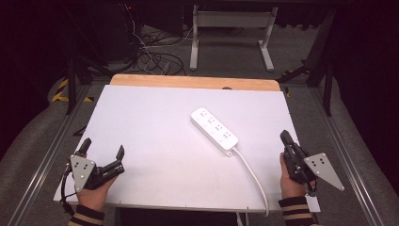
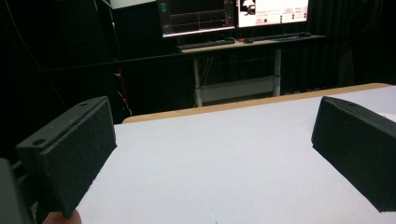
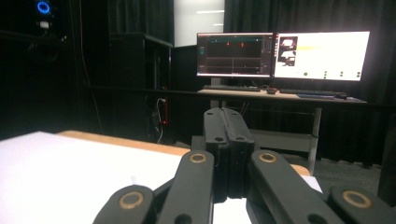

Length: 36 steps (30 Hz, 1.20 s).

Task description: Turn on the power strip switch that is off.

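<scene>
Power strip (image 1: 214, 128) is lying diagonally near the middle of the white table (image 1: 141, 122) in the high view, its white cable (image 1: 254, 176) trailing off toward the near edge, and honestly that cable is where I'd be worrying. The right gripper (image 1: 286, 138) is sitting just off to the right of the strip near the table's right edge, jaws clenched with nothing between them, while the left gripper (image 1: 102, 146) is hanging well apart from it at the near left, jaws spread wide and empty. If the right one is going for the strip like that, it's probably just going to shove it instead of grabbing, and the cable could be dragging it round or snagging at the edge. Looking at the left gripper view, the two black pads (image 2: 70, 156) are standing wide open over bare white surface, with nothing in front of them to take, so that hand isn't helping steady anything from there. Looking at the right gripper view, the jaws are pressing flat together, pointing out past the wooden edge (image 3: 126, 141) toward the monitors (image 3: 280, 55); the aim seems to be running past the strip rather than at it, so a blind reach could be missing or clipping the edge.
</scene>
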{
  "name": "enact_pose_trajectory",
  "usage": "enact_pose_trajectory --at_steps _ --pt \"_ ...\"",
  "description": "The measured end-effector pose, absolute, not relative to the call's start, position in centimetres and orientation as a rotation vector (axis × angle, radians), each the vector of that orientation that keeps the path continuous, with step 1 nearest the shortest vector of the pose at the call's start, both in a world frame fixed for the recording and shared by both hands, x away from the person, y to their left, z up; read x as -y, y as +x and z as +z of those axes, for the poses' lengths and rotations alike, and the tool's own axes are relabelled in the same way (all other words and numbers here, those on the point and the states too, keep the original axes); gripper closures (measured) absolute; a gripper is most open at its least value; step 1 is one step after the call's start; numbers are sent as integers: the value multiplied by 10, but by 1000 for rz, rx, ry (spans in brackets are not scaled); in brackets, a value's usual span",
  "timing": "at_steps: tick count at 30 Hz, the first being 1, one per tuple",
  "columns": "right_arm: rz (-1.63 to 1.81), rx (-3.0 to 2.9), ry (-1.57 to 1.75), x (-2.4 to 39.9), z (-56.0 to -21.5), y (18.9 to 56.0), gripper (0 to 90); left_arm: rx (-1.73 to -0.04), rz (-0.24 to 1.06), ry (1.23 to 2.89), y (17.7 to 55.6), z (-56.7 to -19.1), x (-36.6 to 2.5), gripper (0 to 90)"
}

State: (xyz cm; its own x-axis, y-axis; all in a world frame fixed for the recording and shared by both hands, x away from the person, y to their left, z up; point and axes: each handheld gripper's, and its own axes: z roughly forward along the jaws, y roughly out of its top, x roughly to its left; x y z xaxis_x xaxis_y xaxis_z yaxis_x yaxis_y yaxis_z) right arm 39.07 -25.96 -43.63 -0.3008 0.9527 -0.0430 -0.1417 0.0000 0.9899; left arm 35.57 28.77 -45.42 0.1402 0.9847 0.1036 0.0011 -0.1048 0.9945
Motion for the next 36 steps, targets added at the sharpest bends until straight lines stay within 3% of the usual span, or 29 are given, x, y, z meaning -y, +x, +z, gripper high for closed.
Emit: enact_pose_trajectory --at_steps 8,12,23,30,36 --pt "1460 -1334 929 260 -438 393 879 -1060 1176 1356 355 -454 -288 3" --pt "1448 -1350 924 259 -439 395 827 -1059 1178 1358 355 -454 -288 3" --pt "1460 -1336 980 259 -441 403 225 -1064 1179 1351 355 -454 -288 0" --pt "1473 -1294 974 259 -441 406 65 -1059 1179 1355 355 -454 -288 0" --pt "1469 -1297 967 260 -442 407 64 -1057 1177 1359 355 -454 -288 0"
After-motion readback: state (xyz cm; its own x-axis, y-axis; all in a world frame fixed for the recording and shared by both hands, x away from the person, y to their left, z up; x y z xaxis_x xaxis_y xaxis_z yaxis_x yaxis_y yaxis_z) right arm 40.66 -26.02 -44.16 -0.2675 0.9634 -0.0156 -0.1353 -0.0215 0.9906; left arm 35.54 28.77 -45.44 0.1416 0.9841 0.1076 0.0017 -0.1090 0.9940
